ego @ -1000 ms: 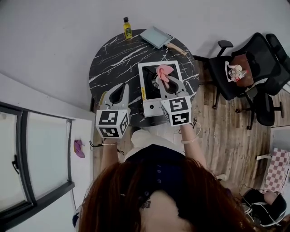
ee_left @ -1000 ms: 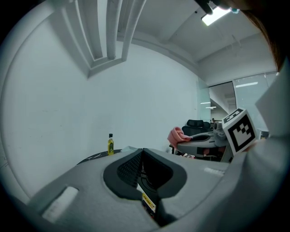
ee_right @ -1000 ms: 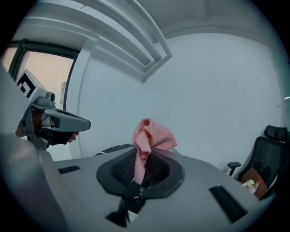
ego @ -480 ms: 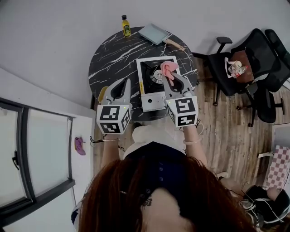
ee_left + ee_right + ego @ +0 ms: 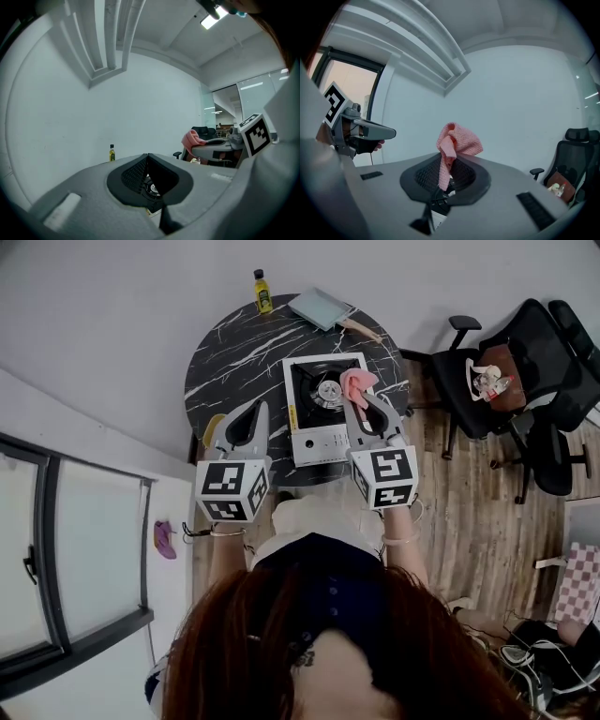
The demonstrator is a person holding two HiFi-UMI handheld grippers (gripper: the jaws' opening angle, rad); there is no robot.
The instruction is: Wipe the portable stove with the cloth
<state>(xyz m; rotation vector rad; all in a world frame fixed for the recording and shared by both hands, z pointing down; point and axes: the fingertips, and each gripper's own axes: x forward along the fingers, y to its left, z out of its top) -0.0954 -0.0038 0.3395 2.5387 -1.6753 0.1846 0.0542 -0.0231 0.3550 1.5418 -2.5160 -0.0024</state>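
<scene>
With right gripper clamped on the pink cloth at the portable stove's right edge, left gripper closed on nothing, gotta press flat and sweep slow.

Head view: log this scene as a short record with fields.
surface: round black marble table
portable stove: near table's front edge, burner uncovered
cloth: pink, over stove's right side
right gripper: shut on cloth
left gripper: shut, empty, left of stove
cloth touching stove: cannot tell
</scene>
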